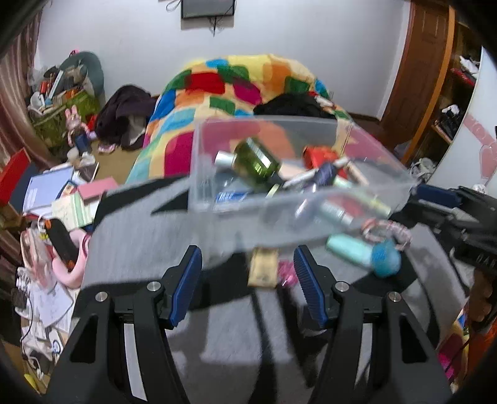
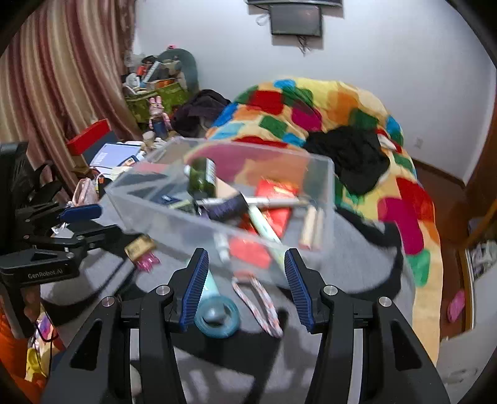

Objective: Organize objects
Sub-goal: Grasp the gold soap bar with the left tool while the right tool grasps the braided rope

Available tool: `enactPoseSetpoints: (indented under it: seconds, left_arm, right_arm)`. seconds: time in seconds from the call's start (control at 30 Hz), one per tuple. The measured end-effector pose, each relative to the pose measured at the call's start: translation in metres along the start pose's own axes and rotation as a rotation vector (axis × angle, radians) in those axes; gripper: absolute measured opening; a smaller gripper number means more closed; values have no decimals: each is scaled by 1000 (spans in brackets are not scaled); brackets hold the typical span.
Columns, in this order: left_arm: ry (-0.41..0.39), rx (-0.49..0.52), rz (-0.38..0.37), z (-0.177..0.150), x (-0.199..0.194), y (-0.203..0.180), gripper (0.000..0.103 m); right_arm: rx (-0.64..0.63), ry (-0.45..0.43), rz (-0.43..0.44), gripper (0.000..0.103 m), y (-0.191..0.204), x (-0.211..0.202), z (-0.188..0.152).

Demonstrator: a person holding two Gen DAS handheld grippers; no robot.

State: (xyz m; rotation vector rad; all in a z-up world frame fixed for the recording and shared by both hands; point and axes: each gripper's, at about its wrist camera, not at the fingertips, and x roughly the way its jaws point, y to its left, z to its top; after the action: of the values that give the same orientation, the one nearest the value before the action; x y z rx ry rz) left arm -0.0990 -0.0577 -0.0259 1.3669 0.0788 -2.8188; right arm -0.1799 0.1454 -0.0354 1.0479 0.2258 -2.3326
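Left wrist view, we hold our left gripper (image 1: 247, 273) parted and empty before the clear bin (image 1: 298, 199) of bottles, our right gripper (image 2: 243, 273) likewise parted, gripping nothing.

Both views are smeared by motion blur. In the clear bin (image 1: 298, 174) the small tubes and pens at about 3 o'clock run together, and no label is legible, not even on the green bottle (image 1: 254, 161). The bin's near wall veils the red packets (image 2: 273, 217) behind it. At 6 o'clock in the right wrist view, the teal tube (image 2: 217, 314) is partly hidden behind a blue finger pad (image 2: 194, 289). The wall screen (image 1: 207, 7) is cut off at 12 o'clock.
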Motion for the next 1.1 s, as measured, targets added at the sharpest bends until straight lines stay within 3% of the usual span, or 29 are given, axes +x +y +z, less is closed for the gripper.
enactPoseSetpoints:
  seconds: [0.3, 0.73, 1.0, 1.1]
  left_arm:
    - [121, -5, 41, -27, 27, 16, 61]
    - [142, 44, 16, -13, 39, -5, 61]
    - [147, 65, -15, -9, 41, -18, 61]
    - [139, 41, -17, -4, 42, -15, 61]
  right_arm:
    - [123, 91, -22, 47, -41, 15, -32]
    - [53, 168, 27, 46, -21, 41, -39]
    - [16, 157, 22, 15, -11, 39, -42]
    - [5, 152, 23, 11, -8, 37, -43]
